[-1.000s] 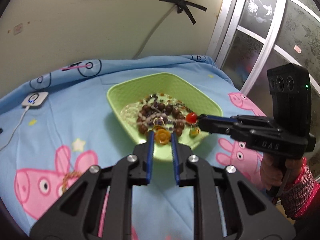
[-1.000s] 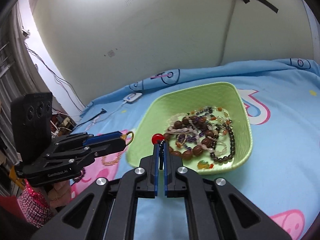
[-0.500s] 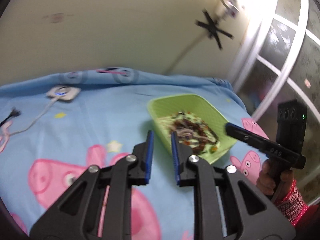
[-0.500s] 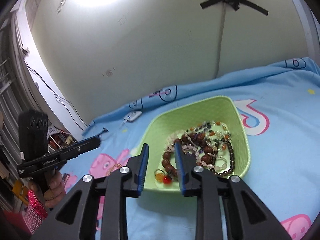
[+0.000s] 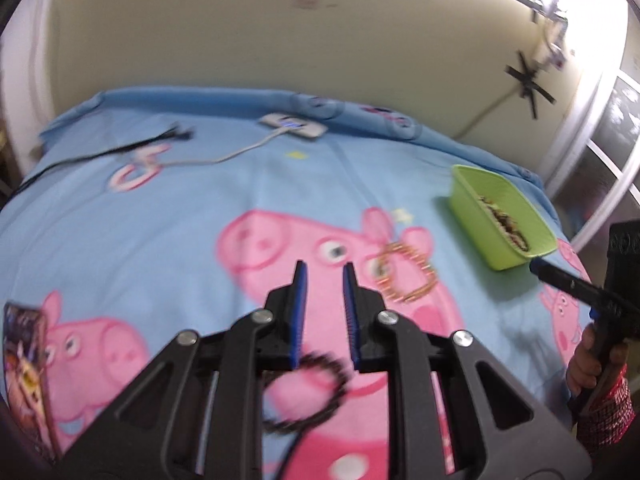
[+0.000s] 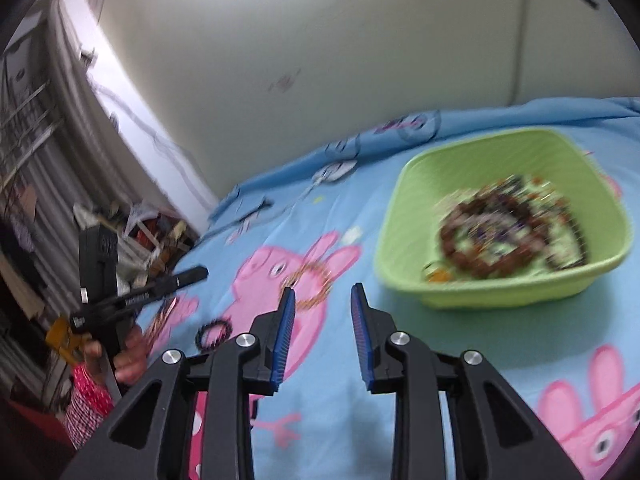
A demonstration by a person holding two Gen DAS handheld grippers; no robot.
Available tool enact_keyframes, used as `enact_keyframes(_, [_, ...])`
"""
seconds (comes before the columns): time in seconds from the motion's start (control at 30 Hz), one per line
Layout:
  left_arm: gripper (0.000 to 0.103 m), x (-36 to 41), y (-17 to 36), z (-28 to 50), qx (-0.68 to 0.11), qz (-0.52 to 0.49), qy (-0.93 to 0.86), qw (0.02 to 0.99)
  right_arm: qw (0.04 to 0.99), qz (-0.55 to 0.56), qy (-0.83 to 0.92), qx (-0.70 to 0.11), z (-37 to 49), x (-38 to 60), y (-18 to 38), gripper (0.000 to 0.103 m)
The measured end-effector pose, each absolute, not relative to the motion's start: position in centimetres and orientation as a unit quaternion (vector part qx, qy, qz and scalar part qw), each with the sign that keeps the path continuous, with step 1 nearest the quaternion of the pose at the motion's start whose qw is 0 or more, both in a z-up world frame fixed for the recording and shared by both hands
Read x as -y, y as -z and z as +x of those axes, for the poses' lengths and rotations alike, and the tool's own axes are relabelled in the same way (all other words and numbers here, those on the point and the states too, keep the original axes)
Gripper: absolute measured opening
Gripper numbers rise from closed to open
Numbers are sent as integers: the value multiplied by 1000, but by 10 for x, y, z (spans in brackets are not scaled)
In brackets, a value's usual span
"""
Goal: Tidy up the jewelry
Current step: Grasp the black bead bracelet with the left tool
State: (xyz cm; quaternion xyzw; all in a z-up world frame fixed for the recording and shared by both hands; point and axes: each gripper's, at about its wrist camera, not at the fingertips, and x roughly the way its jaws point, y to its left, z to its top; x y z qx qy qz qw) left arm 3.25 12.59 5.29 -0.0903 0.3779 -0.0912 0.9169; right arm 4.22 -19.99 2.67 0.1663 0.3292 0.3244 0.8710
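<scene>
Both grippers hang open and empty over the blue cartoon-pig bedsheet.

The left gripper has its fingers parted, holding nothing; a gold bead bracelet lies just to their right, a dark bead bracelet beneath them. The right gripper is likewise spread and empty. The green plastic basket, heaped with mixed bead jewelry, sits on the bed nearby.

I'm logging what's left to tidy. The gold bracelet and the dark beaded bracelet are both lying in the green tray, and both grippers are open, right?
Not quite. The gold bracelet and the dark beaded bracelet lie on the blue bedsheet, outside the green tray, as the left wrist view shows. The left gripper and right gripper are open.
</scene>
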Motion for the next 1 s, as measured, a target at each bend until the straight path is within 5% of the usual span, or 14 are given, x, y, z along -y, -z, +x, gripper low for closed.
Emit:
enact_keyframes(0.57, [17, -156, -17, -23, -409, -97, 92, 903, 825, 12, -397, -402, 42, 46, -7, 15])
enact_keyframes(0.67, [37, -160, -14, -24, -412, -105, 86, 901, 819, -22, -404, -407, 48, 17, -5, 15])
enact_keyframes(0.87, [38, -155, -5, -21, -422, -88, 84, 898, 815, -90, -401, -409, 52, -17, 6, 14])
enact_keyframes(0.93, [16, -149, -1, -20, -423, -72, 84, 899, 820, -105, -396, -400, 51, -19, 9, 0])
enact_keyframes(1.0, [7, -143, -3, -21, -417, -55, 87, 903, 816, -105, -401, -402, 51, -17, 10, 0])
